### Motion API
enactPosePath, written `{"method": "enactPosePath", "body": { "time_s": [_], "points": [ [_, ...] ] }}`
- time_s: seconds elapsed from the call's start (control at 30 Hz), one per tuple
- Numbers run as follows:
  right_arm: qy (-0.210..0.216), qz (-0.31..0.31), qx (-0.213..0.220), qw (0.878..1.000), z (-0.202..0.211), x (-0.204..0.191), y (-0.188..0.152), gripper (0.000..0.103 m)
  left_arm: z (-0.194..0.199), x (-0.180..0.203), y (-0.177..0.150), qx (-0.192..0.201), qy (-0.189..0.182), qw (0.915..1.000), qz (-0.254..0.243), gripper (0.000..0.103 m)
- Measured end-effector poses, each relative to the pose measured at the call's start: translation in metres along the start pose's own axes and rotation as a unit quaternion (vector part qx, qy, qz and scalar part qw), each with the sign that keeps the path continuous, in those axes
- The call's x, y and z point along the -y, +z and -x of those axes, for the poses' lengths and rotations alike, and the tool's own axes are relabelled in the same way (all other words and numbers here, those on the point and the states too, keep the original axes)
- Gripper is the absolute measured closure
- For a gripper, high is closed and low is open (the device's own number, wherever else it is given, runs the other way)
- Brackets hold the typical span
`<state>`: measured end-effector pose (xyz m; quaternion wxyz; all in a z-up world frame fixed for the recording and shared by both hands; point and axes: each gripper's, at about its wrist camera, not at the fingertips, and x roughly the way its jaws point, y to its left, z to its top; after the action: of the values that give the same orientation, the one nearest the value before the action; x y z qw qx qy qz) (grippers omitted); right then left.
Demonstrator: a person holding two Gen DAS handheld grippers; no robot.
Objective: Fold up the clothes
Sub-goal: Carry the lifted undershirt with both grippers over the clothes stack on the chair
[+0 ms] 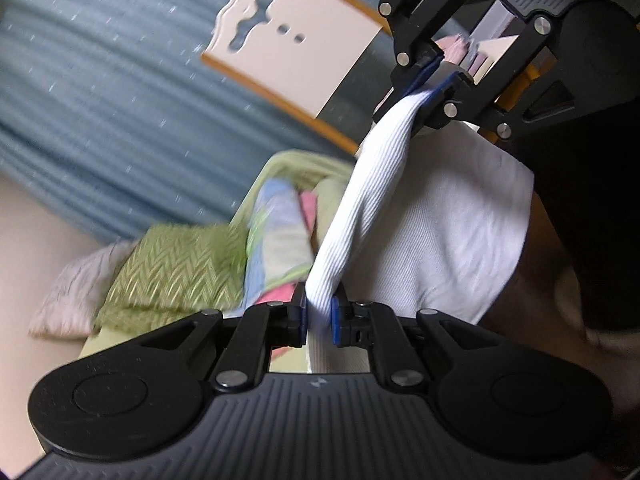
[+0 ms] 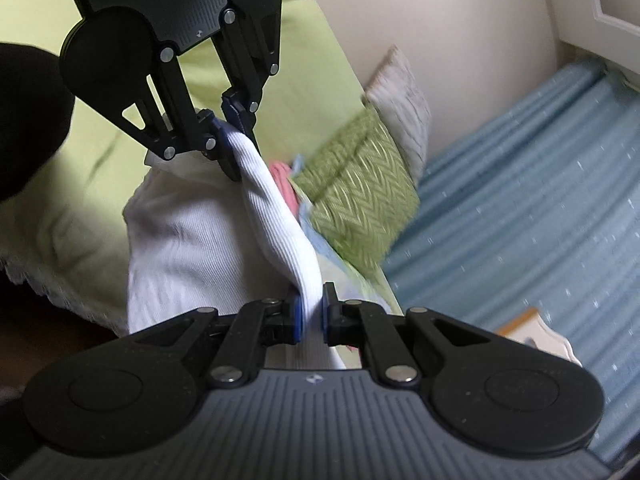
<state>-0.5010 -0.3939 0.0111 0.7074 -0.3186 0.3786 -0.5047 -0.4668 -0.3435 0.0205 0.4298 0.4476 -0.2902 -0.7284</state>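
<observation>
A white ribbed garment (image 1: 420, 216) hangs in the air, stretched by its top edge between both grippers. My left gripper (image 1: 319, 312) is shut on one end of that edge. My right gripper (image 1: 434, 80) shows at the upper right of the left wrist view, shut on the other end. In the right wrist view the right gripper (image 2: 311, 314) is shut on the white garment (image 2: 200, 240), and the left gripper (image 2: 232, 136) faces it from the upper left, also shut on it. The garment's lower part drapes down over the green bed.
A green bed sheet (image 2: 80, 152) lies below. A pile of coloured clothes (image 1: 276, 236) and a green zigzag pillow (image 1: 176, 272) with a pale pillow (image 2: 404, 96) lie on it. Blue curtains (image 1: 100, 100) and a white chair back (image 1: 296, 40) stand behind.
</observation>
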Motion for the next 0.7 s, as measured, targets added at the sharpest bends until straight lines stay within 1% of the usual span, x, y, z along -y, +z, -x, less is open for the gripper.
{"method": "enactPosePath", "body": {
  "time_s": [0.1, 0.3, 0.47, 0.6, 0.7],
  "points": [
    [-0.012, -0.007, -0.019, 1.0, 0.015, 0.001, -0.019, 0.097, -0.01, 0.004, 0.013, 0.018, -0.01, 0.9997, -0.012, 0.091],
    [-0.034, -0.021, -0.053, 0.998, 0.022, 0.021, -0.043, 0.097, -0.017, 0.015, 0.033, 0.048, -0.034, 0.9978, -0.032, 0.091],
    [-0.043, -0.034, -0.086, 0.995, 0.036, 0.023, -0.059, 0.097, -0.025, 0.024, 0.045, 0.07, -0.059, 0.9949, -0.042, 0.091],
    [-0.05, -0.045, -0.116, 0.991, 0.047, 0.025, -0.076, 0.097, -0.037, 0.034, 0.059, 0.099, -0.092, 0.9892, -0.056, 0.091],
    [-0.045, -0.068, -0.145, 0.986, 0.049, 0.034, -0.09, 0.097, -0.051, 0.036, 0.074, 0.124, -0.13, 0.9822, -0.055, 0.091]
  ]
}}
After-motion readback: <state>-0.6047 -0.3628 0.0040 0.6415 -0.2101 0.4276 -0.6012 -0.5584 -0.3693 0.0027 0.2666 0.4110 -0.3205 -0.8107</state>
